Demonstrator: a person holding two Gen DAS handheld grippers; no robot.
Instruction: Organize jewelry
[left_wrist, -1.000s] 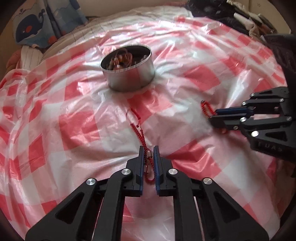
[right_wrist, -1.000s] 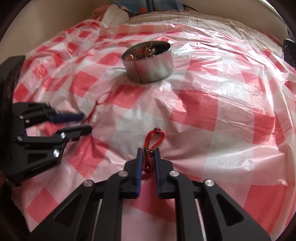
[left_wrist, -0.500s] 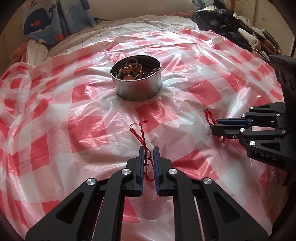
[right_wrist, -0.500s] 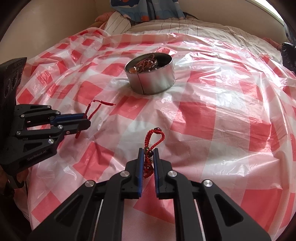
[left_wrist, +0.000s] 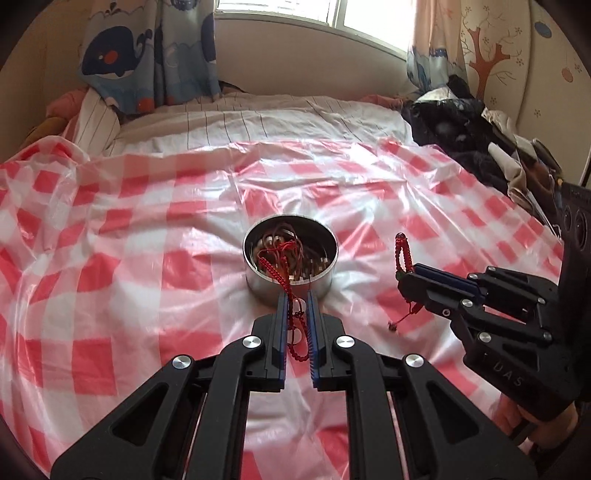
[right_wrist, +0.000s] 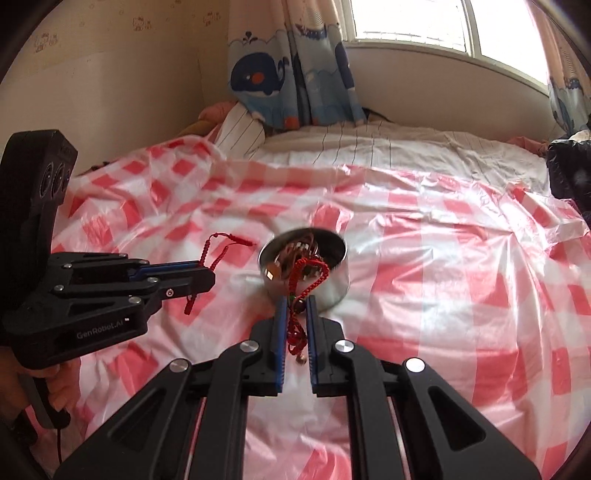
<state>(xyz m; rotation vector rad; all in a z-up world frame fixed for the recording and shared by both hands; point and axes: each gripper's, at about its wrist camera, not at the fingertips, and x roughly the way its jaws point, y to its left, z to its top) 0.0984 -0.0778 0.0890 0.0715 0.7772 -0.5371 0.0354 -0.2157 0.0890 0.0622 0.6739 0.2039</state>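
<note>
Left gripper (left_wrist: 295, 295) clenched on red cord bracelet (left_wrist: 275, 267) | right gripper (right_wrist: 295, 301) clenched on red beaded bracelet (right_wrist: 310, 273) | tin (left_wrist: 291, 286) contents indistinct.

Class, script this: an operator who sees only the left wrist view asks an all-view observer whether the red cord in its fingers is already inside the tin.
Operator: Is my red cord inside the tin?
Observer: No. The right wrist view shows the left gripper holding it up to the left of the tin, not over it.
Operator: What carries my gripper?
Observer: A hand grips its handle, low at the left.
</note>
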